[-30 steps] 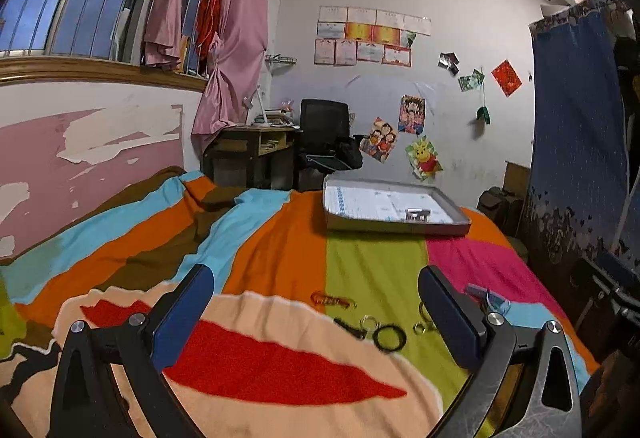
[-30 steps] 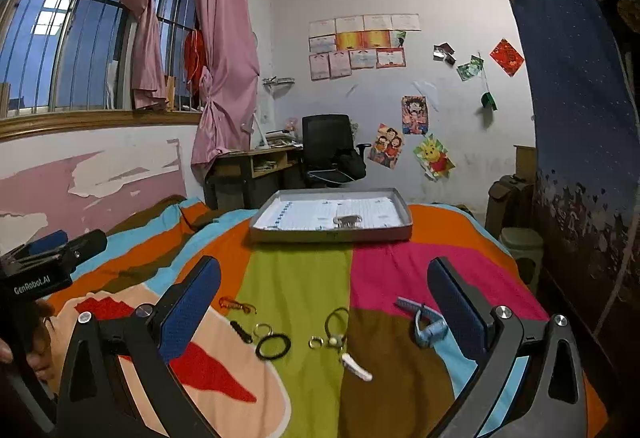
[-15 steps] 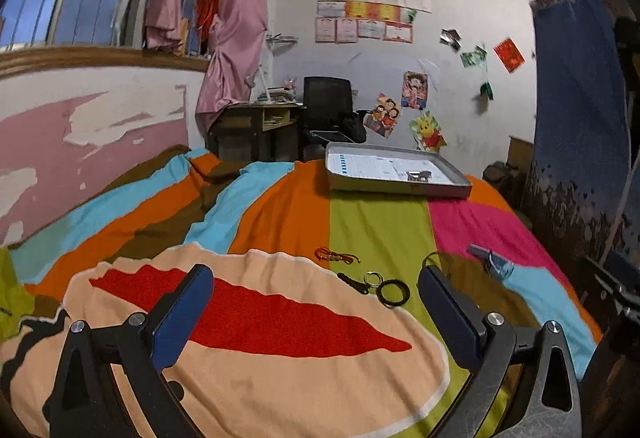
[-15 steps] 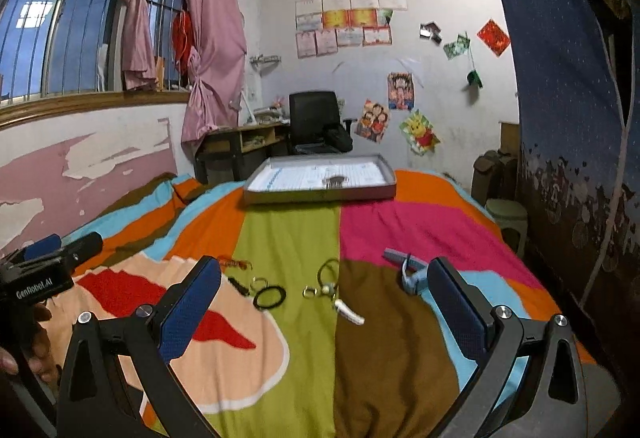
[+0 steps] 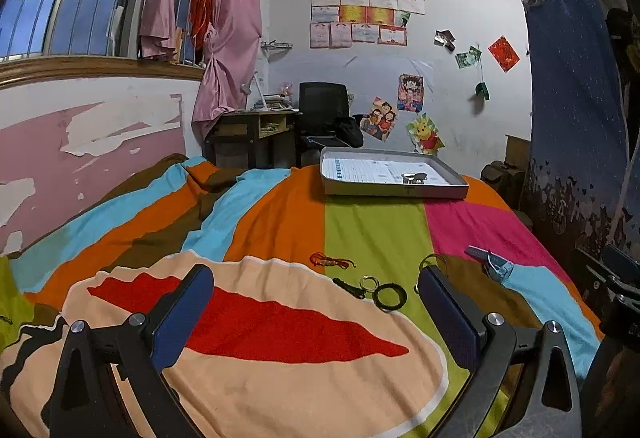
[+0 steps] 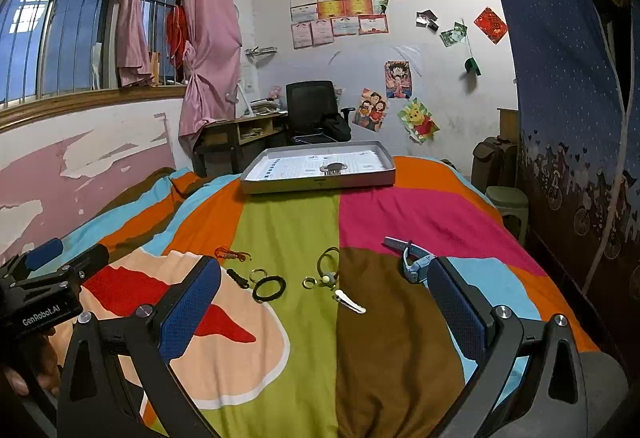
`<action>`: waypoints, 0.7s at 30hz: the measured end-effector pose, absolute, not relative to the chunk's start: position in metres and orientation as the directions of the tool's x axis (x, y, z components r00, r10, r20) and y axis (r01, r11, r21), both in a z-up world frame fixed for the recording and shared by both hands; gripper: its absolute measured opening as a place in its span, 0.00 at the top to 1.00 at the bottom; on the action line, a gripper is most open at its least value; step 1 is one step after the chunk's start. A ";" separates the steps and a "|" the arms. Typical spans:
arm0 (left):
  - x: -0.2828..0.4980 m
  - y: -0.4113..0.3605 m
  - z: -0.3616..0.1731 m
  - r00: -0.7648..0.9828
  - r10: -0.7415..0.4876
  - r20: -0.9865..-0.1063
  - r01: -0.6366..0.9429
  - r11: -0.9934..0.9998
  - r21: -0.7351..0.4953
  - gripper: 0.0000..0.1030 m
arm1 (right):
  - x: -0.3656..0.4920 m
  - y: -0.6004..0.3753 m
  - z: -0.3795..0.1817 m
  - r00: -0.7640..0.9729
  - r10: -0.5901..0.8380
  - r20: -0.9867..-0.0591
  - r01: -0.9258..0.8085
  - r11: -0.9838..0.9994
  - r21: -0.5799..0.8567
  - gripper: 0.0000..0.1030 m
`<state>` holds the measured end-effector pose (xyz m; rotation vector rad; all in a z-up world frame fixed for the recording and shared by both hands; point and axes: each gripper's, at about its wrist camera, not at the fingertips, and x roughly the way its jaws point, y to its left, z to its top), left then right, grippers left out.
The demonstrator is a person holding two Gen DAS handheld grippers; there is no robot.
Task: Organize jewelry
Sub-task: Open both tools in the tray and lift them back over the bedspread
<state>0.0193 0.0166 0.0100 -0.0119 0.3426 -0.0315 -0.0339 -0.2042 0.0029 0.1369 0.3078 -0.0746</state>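
Jewelry lies loose on a striped bedspread: a red cord bracelet [image 6: 232, 254], a black hair tie [image 6: 269, 288], a small ring [image 6: 258, 273], a silver hair clip [image 6: 350, 302], a dark loop with a charm [image 6: 328, 266] and a blue watch [image 6: 414, 262]. A grey tray [image 6: 320, 183] at the bed's far end holds a small metal piece [image 6: 333, 168]. My right gripper [image 6: 324, 302] is open and empty above the items. My left gripper [image 5: 316, 302] is open and empty, with the bracelet [image 5: 331, 261] and hair tie [image 5: 390, 296] ahead of it.
A pink-and-white wall and barred window with pink curtains run along the left. A desk [image 6: 240, 133] and black office chair [image 6: 314, 109] stand beyond the bed. A blue curtain [image 6: 568, 97] and a green stool [image 6: 510, 201] are on the right.
Both grippers have drawn back and risen a little, so more of the bedspread and the jewelry shows. Both stay open and empty.
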 end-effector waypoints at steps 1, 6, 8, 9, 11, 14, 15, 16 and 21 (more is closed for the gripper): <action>0.022 0.015 0.009 0.940 -0.033 -0.340 0.031 0.999 -0.014 0.00 | -0.034 -0.206 0.003 0.950 -0.053 -0.307 0.095 0.988 0.124 0.01; 0.040 0.012 0.008 0.932 -0.048 -0.360 0.044 0.999 -0.019 0.00 | -0.022 -0.209 0.003 0.949 -0.063 -0.310 0.111 0.984 0.140 0.01; 0.049 0.010 0.009 0.933 -0.048 -0.357 0.047 0.999 -0.011 0.00 | -0.018 -0.211 0.002 0.948 -0.068 -0.310 0.119 0.982 0.150 0.01; 0.053 0.010 0.008 0.934 -0.048 -0.353 0.048 0.999 -0.008 0.00 | -0.015 -0.214 0.002 0.948 -0.073 -0.309 0.125 0.980 0.154 0.01; 0.063 0.010 0.008 0.937 -0.051 -0.347 0.051 0.999 -0.009 0.00 | -0.009 -0.218 0.003 0.948 -0.087 -0.305 0.139 0.978 0.154 0.01; 0.079 0.007 0.004 0.935 -0.055 -0.351 0.057 0.998 -0.006 0.00 | 0.005 -0.226 0.005 0.946 -0.108 -0.305 0.161 0.975 0.156 0.01; 0.085 0.004 0.002 0.933 -0.056 -0.357 0.059 0.998 -0.002 0.00 | 0.010 -0.228 0.005 0.944 -0.111 -0.310 0.166 0.974 0.154 0.01; 0.092 0.002 -0.002 0.930 -0.060 -0.364 0.065 0.998 0.003 0.00 | 0.014 -0.229 0.005 0.943 -0.110 -0.315 0.165 0.974 0.155 0.01; 0.123 -0.012 -0.018 0.919 -0.077 -0.387 0.094 0.995 0.025 0.00 | 0.048 -0.243 -0.003 0.921 -0.089 -0.380 0.166 0.970 0.176 0.01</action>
